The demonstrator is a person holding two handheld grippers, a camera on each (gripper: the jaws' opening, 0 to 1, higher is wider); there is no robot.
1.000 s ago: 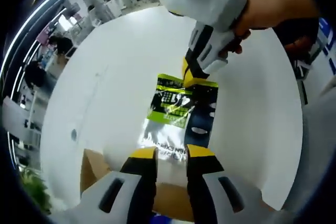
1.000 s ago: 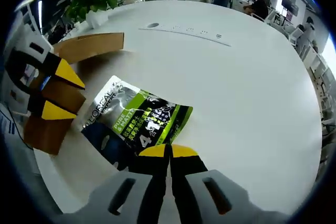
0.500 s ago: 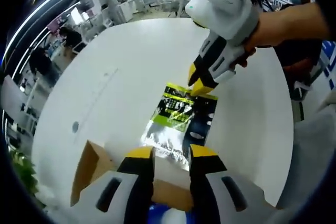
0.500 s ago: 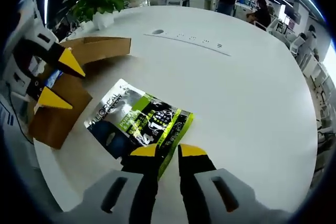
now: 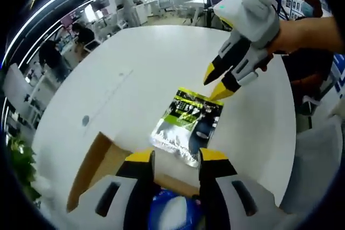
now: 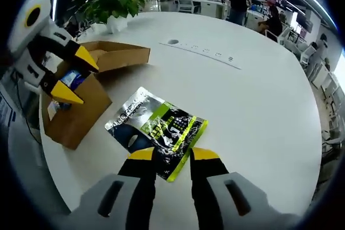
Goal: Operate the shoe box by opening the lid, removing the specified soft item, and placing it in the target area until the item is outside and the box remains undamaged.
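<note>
A silver, green and dark pouch (image 5: 188, 123) (image 6: 158, 129) lies flat on the round white table (image 5: 151, 68) (image 6: 253, 95). The open cardboard shoe box (image 6: 81, 106) (image 5: 94, 160) stands beside it near the table edge, its lid (image 6: 121, 55) folded back, with a blue and white item (image 5: 170, 211) (image 6: 69, 79) inside. My left gripper (image 5: 173, 160) (image 6: 75, 74) is open above the box. My right gripper (image 6: 168, 155) (image 5: 216, 82) is open just above the pouch's near corner, holding nothing.
A potted plant (image 6: 116, 4) stands at the table's far edge. A strip of sockets (image 6: 207, 52) is set into the tabletop. People sit at desks (image 6: 253, 4) in the background. A person's hand (image 5: 294, 30) holds the right gripper.
My right gripper has opened, let go of the pouch and lifted away from it. Both cameras have pulled back and up, so the box and its contents show more.
</note>
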